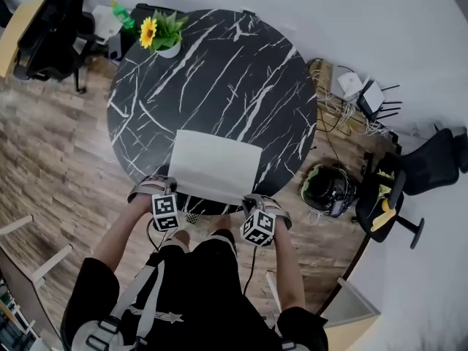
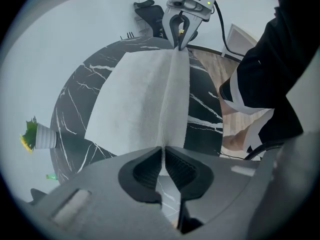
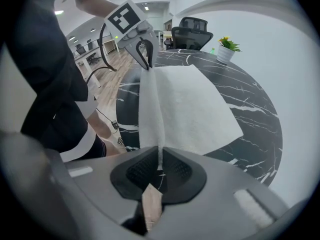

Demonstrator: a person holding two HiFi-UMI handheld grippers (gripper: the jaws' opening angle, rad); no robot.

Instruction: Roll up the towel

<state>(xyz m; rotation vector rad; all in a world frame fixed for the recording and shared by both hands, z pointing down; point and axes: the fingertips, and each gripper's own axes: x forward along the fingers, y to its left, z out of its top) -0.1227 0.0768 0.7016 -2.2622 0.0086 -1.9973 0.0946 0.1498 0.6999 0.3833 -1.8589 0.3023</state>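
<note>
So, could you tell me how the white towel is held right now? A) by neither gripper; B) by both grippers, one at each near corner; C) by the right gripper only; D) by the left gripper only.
B: the left gripper and the right gripper each have their jaws shut on a near corner of the towel.
</note>
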